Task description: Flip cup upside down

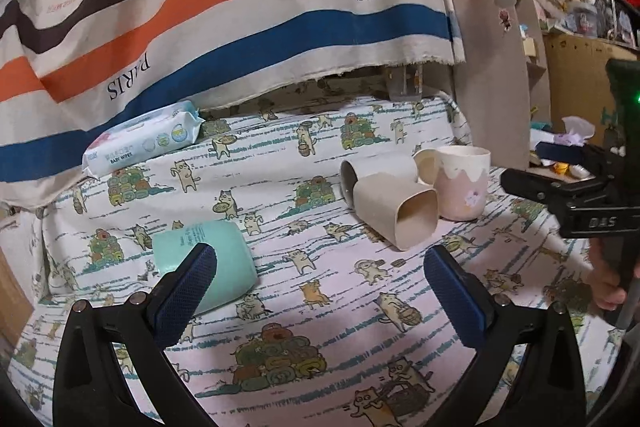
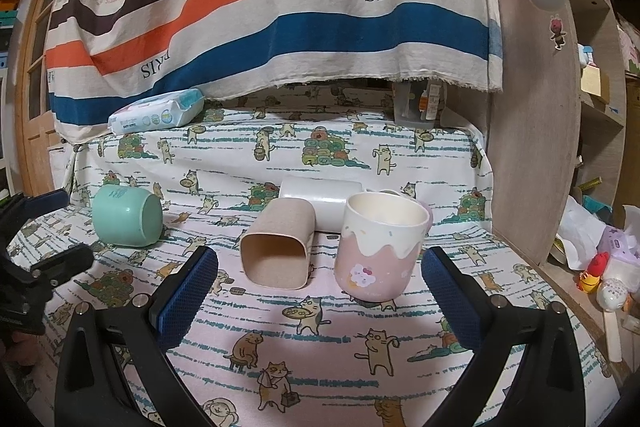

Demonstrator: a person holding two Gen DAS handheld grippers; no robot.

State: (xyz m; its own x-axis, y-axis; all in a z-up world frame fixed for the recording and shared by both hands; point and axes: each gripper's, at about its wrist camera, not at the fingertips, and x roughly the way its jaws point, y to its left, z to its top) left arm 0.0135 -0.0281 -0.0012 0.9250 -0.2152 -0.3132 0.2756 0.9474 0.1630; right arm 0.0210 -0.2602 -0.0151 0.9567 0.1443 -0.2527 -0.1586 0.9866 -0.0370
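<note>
A pink and white cup (image 2: pixel 378 249) stands upright on the cat-print cloth (image 2: pixel 320 347); it also shows in the left wrist view (image 1: pixel 462 189). A beige square cup (image 2: pixel 278 247) (image 1: pixel 394 209) lies on its side beside it, with a white cup (image 2: pixel 320 199) (image 1: pixel 380 167) on its side behind. A mint cup (image 2: pixel 126 215) (image 1: pixel 218 261) lies on its side at the left. My right gripper (image 2: pixel 320 297) is open and empty, just in front of the pink and beige cups. My left gripper (image 1: pixel 320 291) is open and empty, its left finger beside the mint cup.
A pack of baby wipes (image 2: pixel 158 113) lies at the back left under a hanging striped cloth (image 2: pixel 280 7). A wooden shelf panel (image 2: pixel 532 127) bounds the right side, with cluttered items (image 2: pixel 604 267) beyond it. The right gripper's body (image 1: pixel 580 195) shows at the right of the left wrist view.
</note>
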